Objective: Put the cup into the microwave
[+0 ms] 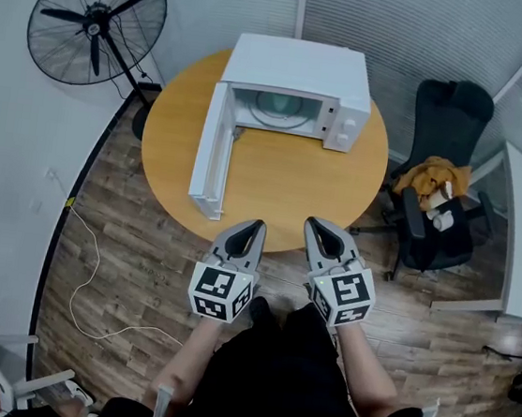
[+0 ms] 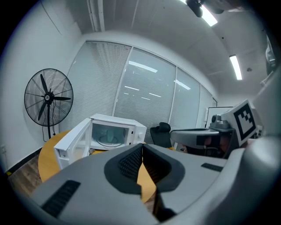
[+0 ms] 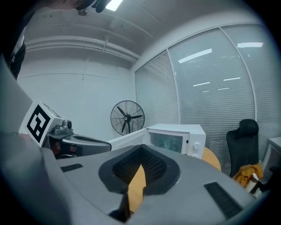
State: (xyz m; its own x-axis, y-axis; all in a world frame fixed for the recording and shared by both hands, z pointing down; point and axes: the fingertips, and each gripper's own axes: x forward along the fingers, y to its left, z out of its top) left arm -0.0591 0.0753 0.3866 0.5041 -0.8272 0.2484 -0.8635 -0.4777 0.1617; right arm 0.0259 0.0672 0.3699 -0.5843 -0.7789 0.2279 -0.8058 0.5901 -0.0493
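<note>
Head view, from the left: a black standing fan (image 1: 96,17) stands on the floor beside a round wooden table (image 1: 274,181). On the table a white microwave (image 1: 300,80) faces the person, its door (image 1: 211,154) swung fully open to the left. The cup (image 1: 275,108), pale green, sits inside the cavity on the turntable. It seems to stand upright with its long axis vertical, but which way its handle points cannot be made out. At the table's near edge the left gripper (image 1: 258,222) and, just beside it, the right gripper (image 1: 312,221) both point toward the microwave, jaws pressed together with nothing between them. The only print visible is the black-and-white square markers on their cubes (image 1: 220,292). At far right is a black office chair (image 1: 452,113).
</note>
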